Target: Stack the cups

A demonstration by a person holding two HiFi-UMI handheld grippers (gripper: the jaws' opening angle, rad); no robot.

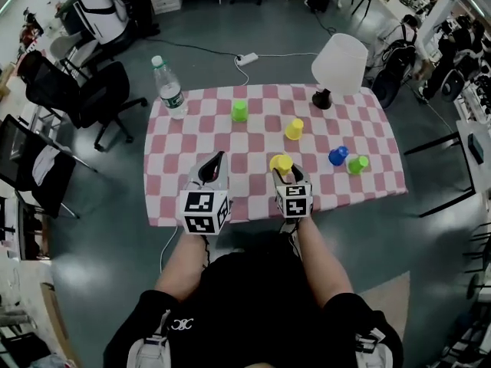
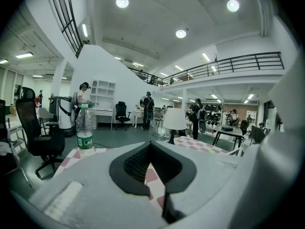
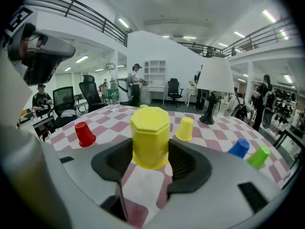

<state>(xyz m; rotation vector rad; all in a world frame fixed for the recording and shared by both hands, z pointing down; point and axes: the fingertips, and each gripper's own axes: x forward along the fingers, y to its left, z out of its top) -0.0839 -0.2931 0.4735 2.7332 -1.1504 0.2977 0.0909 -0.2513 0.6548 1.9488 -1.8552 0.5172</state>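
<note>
The right gripper [image 3: 150, 151], jaws about half open, clamps an upturned yellow cup [image 3: 150, 128], seemingly clear of the table [image 1: 176, 205]. The left gripper [image 2: 150, 144] looks closed and empty. Carry in hand; next, lower it squarely over the 2nd yellow cup [image 1: 294, 129].

Bottle [image 1: 168, 89] back left on table [image 1: 245, 190], lamp [image 1: 337, 64] back right, cups [image 1: 294, 129] between, nearer

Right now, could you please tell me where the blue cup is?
Head view: the blue cup stands toward the right of the table, beside a green cup.
</note>
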